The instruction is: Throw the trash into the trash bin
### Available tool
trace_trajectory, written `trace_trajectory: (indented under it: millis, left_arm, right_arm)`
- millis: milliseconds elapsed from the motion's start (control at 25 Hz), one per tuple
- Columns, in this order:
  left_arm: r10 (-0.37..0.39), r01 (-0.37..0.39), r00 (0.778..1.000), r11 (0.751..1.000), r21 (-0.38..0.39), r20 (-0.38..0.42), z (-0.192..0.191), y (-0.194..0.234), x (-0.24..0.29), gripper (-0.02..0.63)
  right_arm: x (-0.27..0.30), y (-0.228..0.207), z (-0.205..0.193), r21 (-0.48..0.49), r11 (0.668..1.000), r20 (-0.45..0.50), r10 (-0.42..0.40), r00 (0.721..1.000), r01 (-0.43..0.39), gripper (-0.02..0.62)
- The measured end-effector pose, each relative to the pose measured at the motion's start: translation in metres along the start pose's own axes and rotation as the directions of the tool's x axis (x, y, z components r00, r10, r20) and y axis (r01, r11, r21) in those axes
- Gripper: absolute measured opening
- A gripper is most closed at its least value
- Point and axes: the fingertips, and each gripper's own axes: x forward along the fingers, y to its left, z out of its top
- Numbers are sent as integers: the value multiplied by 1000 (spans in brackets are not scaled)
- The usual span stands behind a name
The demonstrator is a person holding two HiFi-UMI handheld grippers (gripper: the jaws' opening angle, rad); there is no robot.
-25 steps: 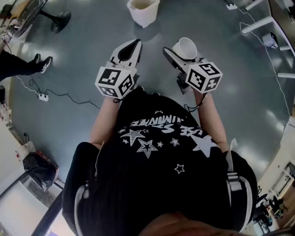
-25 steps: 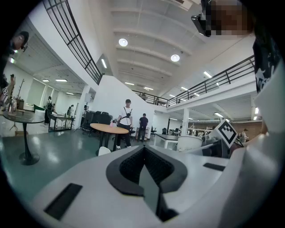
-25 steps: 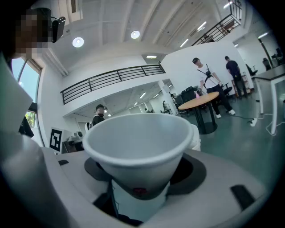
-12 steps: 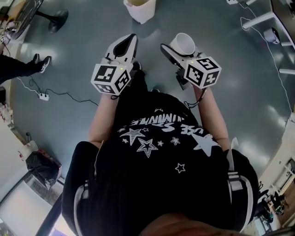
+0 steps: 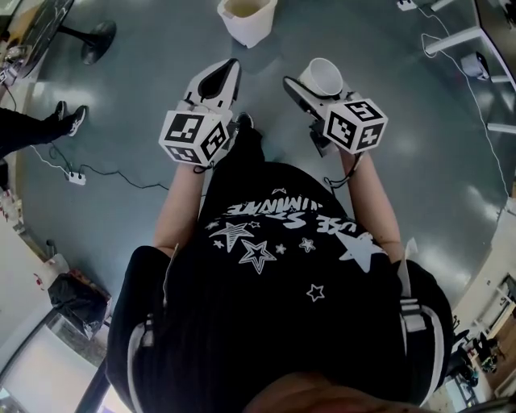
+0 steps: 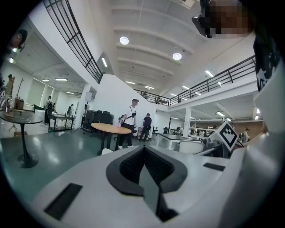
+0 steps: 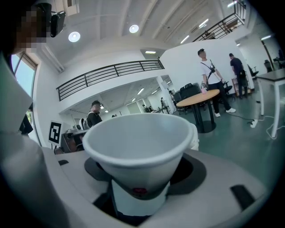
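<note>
A white paper cup [image 5: 322, 76] [image 7: 138, 147] stands upright between the jaws of my right gripper [image 5: 310, 87] [image 7: 142, 196], which is shut on its lower part. The cup looks empty. My left gripper [image 5: 216, 85] [image 6: 144, 156] is level beside it on the left; its dark pads meet and hold nothing. The white trash bin [image 5: 247, 18] stands open on the grey floor at the top edge of the head view, ahead of both grippers and some way off. From the left gripper view I also see the cup [image 6: 191, 147] and the right gripper's marker cube [image 6: 227, 135].
A bystander's shoes [image 5: 68, 117] and a power strip with its cable [image 5: 76, 173] lie at the left. A round stand base [image 5: 101, 36] is at the top left, white table legs [image 5: 451, 39] at the top right. Farther off stand a round wooden table [image 6: 111, 129] and people [image 6: 130, 120].
Both grippers have shifted a little up the head view toward the bin, with the cup still held. The person's shoe now shows below the left gripper.
</note>
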Motion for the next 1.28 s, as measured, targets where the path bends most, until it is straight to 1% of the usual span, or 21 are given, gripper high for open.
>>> trace_trajectory:
  millis: [240, 440, 640, 920, 1120, 1280]
  left_arm:
    - [-3, 3, 1000, 1000, -27, 4, 4, 55, 35, 11]
    - [-22, 22, 1000, 999, -49, -15, 4, 99, 66, 11]
    - [-36, 35, 999, 997, -68, -17, 15, 136, 89, 11]
    - [-44, 42, 999, 995, -85, -15, 22, 190, 115, 11]
    - [-56, 54, 998, 994, -100, -13, 27, 215, 124, 11]
    - [-71, 69, 997, 993, -100, -18, 28, 216, 130, 11]
  right_arm:
    - [56, -18, 20, 2, 1000, -13, -12, 1000, 12, 316]
    - [106, -38, 37, 15, 999, -25, -35, 999, 35, 316]
    - [148, -45, 60, 18, 999, -31, -44, 999, 45, 316]
    - [204, -60, 78, 32, 998, -47, -57, 997, 58, 316]
    - [230, -57, 104, 24, 997, -13, -77, 997, 78, 316]
    - [232, -61, 95, 41, 996, -30, -80, 996, 81, 316]
